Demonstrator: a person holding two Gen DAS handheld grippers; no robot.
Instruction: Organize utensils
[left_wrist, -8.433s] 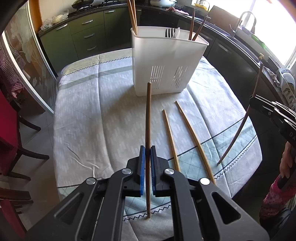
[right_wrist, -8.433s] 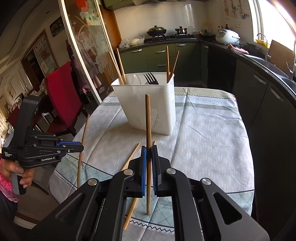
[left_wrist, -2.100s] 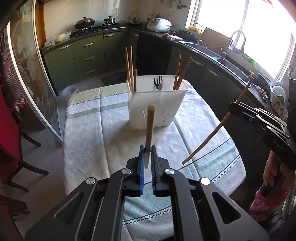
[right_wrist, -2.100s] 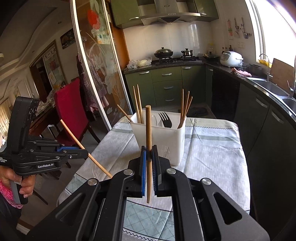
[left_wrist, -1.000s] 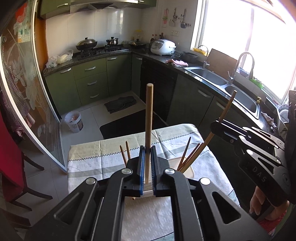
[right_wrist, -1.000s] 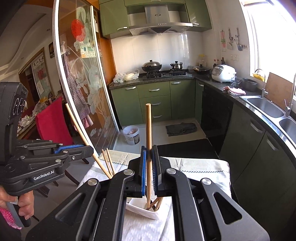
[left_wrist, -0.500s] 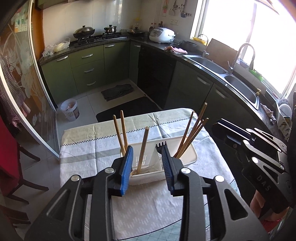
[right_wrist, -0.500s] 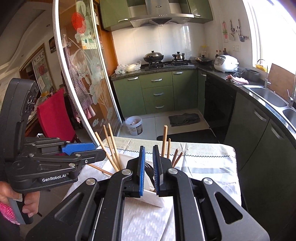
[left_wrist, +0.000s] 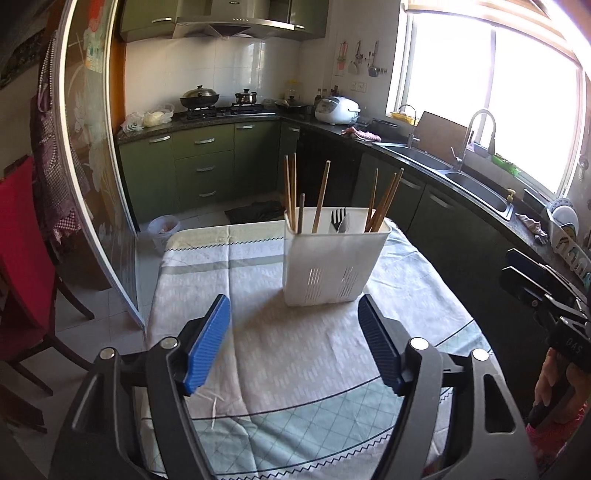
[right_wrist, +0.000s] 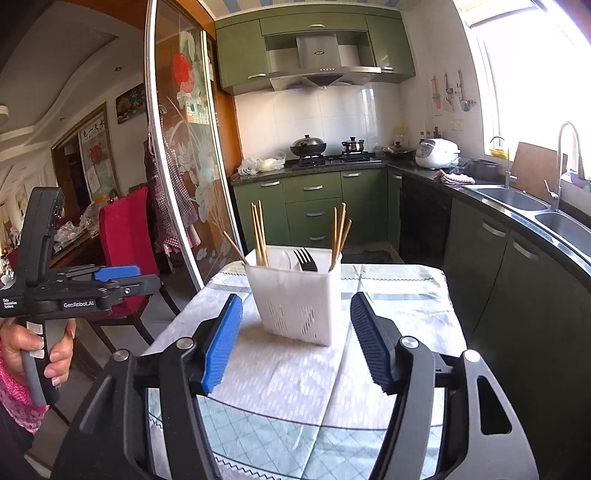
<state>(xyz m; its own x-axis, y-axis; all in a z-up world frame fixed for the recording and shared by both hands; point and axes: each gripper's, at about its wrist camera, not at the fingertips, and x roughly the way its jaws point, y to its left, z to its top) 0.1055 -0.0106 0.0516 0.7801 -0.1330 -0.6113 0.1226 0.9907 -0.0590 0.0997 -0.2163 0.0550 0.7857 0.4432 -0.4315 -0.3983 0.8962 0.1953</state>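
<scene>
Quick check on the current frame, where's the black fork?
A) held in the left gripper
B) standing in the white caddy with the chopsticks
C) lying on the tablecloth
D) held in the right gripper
B: the black fork stands tines-up inside the white caddy among the chopsticks, and both the left gripper and right gripper are open and hold nothing.

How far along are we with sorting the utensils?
Looks nearly done. Wooden chopsticks and a black fork stand in the white slotted plastic caddy. The left gripper and right gripper are open, holding nothing. No loose utensils show on the patterned tablecloth.
</scene>
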